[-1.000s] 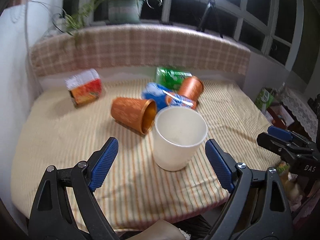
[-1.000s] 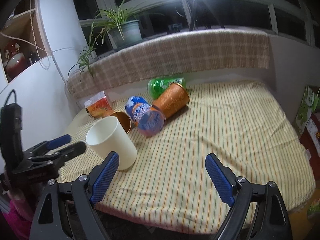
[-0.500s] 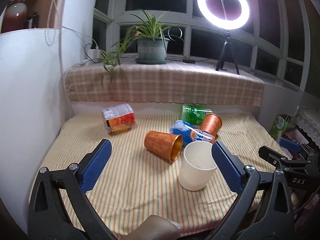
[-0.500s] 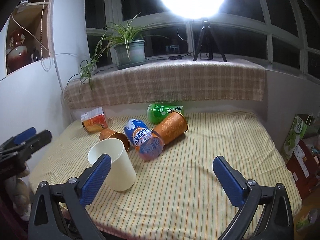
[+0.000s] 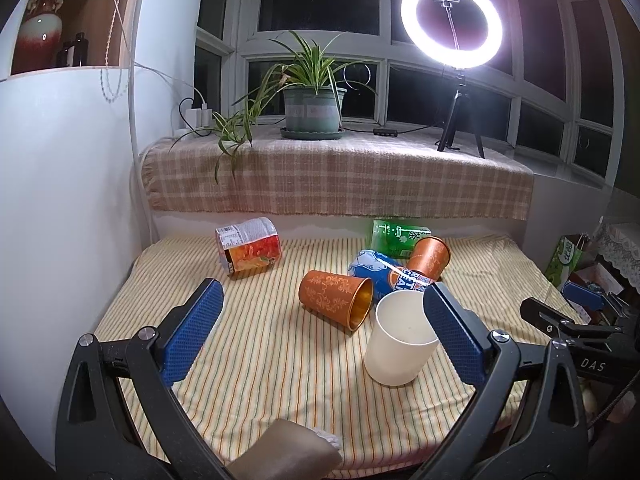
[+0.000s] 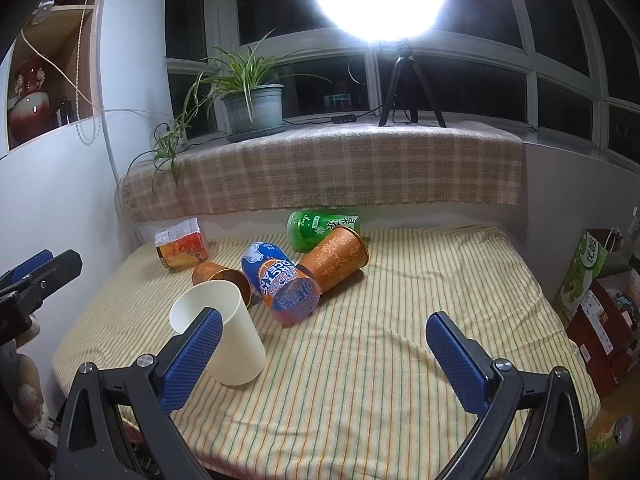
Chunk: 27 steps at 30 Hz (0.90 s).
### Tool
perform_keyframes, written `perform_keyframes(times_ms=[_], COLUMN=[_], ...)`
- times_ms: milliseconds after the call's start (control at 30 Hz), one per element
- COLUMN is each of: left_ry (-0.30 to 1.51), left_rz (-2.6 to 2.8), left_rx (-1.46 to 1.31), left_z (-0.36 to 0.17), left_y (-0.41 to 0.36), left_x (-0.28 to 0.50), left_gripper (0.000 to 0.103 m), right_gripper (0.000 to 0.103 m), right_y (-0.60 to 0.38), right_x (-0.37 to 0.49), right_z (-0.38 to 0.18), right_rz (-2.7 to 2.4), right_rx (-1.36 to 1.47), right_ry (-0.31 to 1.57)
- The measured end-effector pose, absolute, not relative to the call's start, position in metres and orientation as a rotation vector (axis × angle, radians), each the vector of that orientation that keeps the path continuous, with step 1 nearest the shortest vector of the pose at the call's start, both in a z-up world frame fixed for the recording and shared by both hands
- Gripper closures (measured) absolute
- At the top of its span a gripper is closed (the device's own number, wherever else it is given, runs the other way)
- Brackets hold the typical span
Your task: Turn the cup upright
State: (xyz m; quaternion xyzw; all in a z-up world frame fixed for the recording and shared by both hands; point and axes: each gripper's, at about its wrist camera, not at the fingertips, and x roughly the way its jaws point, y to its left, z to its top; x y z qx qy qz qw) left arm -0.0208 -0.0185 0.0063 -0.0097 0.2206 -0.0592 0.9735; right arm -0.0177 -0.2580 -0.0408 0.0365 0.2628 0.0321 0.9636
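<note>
A cream cup point(image 5: 400, 340) stands upright, mouth up, near the front of the striped tablecloth; it also shows in the right wrist view point(image 6: 224, 332). My left gripper point(image 5: 324, 332) is open and empty, pulled back toward the table's front edge, apart from the cup. My right gripper point(image 6: 324, 356) is open and empty, to the right of the cup. Two orange patterned cups lie on their sides: one point(image 5: 336, 300) just behind the cream cup, one point(image 6: 334, 260) farther back.
A blue snack tub point(image 6: 280, 280), a green bottle point(image 6: 320, 228) and a red-orange can point(image 5: 248, 250) lie on the striped tablecloth point(image 6: 420, 300). A plaid-covered ledge with a potted plant point(image 5: 314, 108) and ring light point(image 5: 452, 32) stands behind. Boxes point(image 6: 592, 292) sit right of the table.
Both grippers have drawn back and risen away from the cream cup, which stays upright where it was. The view now takes in more of the window and ledge.
</note>
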Motion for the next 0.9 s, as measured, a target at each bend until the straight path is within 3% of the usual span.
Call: perform_keyframes(times_ms=[900], left_ry=[0.461], left_rz=[-0.107], left_rx=[-0.030], left_z=[0.004], left_y=[-0.008], left_x=[-0.015], left_gripper=[0.001], right_gripper=[0.000], right_y=[-0.258], right_x=[-0.006], right_z=[-0.055], right_rz=[0.056], right_rx=[0.076], right_ry=[0.576])
